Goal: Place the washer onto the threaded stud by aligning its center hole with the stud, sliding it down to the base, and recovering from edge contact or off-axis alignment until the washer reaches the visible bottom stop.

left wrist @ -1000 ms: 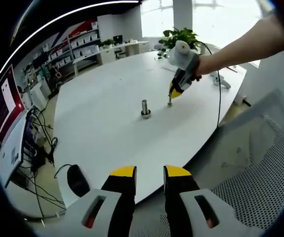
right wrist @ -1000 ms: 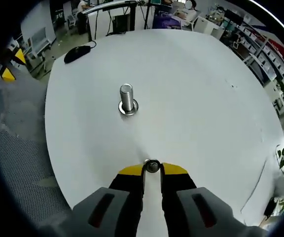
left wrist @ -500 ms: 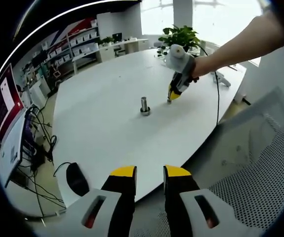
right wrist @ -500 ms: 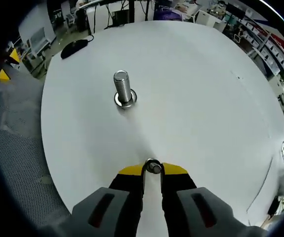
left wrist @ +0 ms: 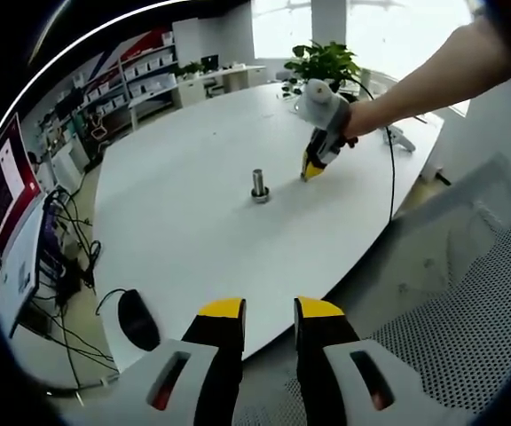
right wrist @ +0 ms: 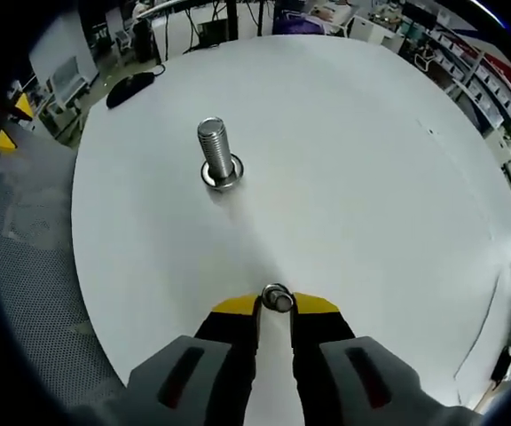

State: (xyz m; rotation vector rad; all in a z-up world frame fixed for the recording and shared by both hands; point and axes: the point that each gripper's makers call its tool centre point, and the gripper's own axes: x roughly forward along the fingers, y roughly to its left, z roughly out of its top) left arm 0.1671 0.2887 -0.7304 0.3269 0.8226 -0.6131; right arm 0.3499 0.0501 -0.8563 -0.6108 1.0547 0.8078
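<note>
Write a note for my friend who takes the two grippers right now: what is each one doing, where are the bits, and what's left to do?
Right gripper: shut on the small silver metal washer, pinched at its yellow tips above the white round table; it also shows in the left gripper view.
Left gripper: open, holding nothing, at the table's near edge beside the black computer mouse.
Shiny threaded metal stud: upright on its round base mid-table, nothing on it.
Done: washer picked up and carried close to the stud.
Left: line the washer's hole over the stud top, slide it down to the base, let go.
</note>
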